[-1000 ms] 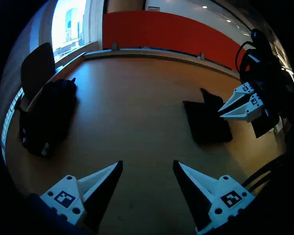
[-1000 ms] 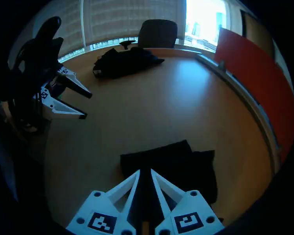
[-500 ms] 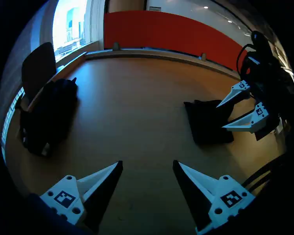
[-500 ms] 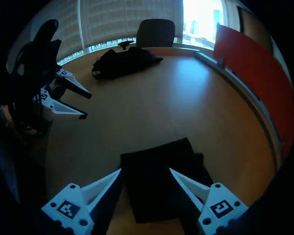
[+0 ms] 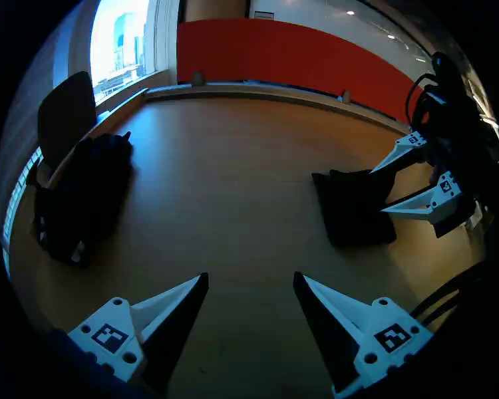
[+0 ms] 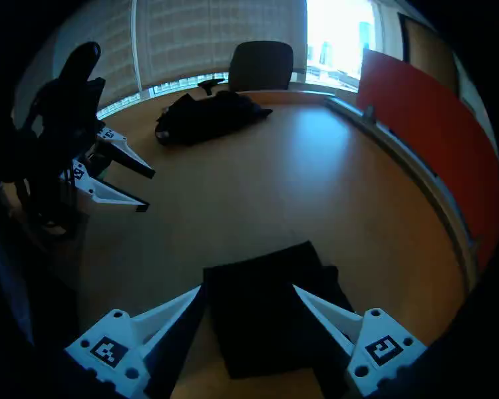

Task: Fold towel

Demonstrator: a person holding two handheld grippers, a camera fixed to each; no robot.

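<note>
Two open grippers, one dark towel lying flat

Both tools are spread wide and gripping nothing. The towel (image 6: 269, 319) lies on the wooden table (image 5: 236, 166) as a compact dark rectangle, with a strip of a lower layer showing past one side, so the layers do not quite line up.

The right gripper (image 6: 247, 289) sits right at the towel. One finger is to either side of the near edge, and the cloth runs out flat between them. Neither finger pinches it. To my eye the jaws straddle the edge like that either to let the cloth settle or to line up for a fresh pinch on the stray layer. I cannot tell whether the fingertips touch the fabric or hang just above it.

The left gripper (image 5: 249, 276) is well apart from the towel, over bare wood, with its jaws just as wide. It seems parked there to keep out of the other tool's way while staying within reach of the towel's far side.

Farther from the towel, a black bag (image 5: 83, 193) is slumped on the table in front of a chair (image 6: 259, 63). A red panel (image 5: 283, 53) runs along the table edge beyond the towel. None of these crowd the cloth, so another fold would have plenty of room.
</note>
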